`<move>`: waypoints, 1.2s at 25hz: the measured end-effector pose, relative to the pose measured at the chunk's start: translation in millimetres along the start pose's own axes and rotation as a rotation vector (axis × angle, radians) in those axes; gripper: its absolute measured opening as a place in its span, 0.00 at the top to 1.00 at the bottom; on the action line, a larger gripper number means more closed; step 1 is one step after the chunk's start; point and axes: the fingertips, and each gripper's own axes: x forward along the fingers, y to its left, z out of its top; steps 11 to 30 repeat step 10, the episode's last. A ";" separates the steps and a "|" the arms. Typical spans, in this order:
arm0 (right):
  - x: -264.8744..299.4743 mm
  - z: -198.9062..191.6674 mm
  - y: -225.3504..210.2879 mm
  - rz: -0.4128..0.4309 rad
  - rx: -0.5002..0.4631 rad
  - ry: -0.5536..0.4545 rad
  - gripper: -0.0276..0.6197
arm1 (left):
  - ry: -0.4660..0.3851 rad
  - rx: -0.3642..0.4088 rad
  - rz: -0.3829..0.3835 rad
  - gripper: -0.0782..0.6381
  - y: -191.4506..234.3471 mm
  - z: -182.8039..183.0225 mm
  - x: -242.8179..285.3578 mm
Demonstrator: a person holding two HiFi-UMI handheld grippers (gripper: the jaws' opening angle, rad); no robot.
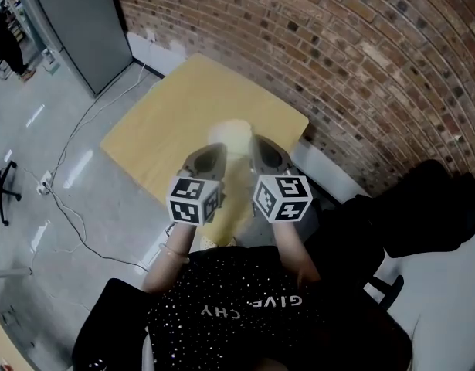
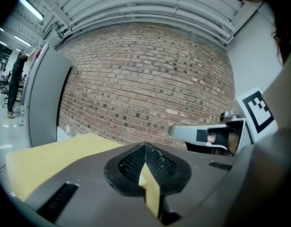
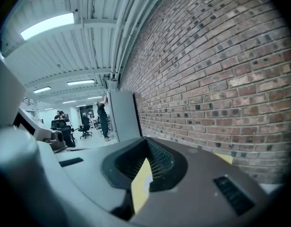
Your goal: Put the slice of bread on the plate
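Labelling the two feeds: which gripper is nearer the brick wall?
The right gripper, next to the wall; the left gripper is on the side toward the open floor.

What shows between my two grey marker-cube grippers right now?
In the head view, a pale round blurred shape on the yellow table shows in the gap between the left gripper and the right gripper. It is too blurred to tell plate from bread.

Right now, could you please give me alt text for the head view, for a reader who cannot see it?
Seen from above, a person holds the left gripper and right gripper side by side over a yellow table, a pale blurred shape between them. A brick wall runs behind the table.
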 end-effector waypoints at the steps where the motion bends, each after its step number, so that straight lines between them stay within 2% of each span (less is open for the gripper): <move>1: -1.6 0.4 0.0 -0.004 0.005 -0.005 0.94 | -0.004 -0.001 0.000 0.89 -0.1 1.0 -1.6; 10: -14.8 -1.2 -0.6 -0.030 0.034 -0.025 0.94 | 0.000 -0.004 0.003 0.89 -3.4 -5.9 -12.9; 30: -14.8 -1.2 -0.6 -0.030 0.034 -0.025 0.94 | 0.000 -0.004 0.003 0.89 -3.4 -5.9 -12.9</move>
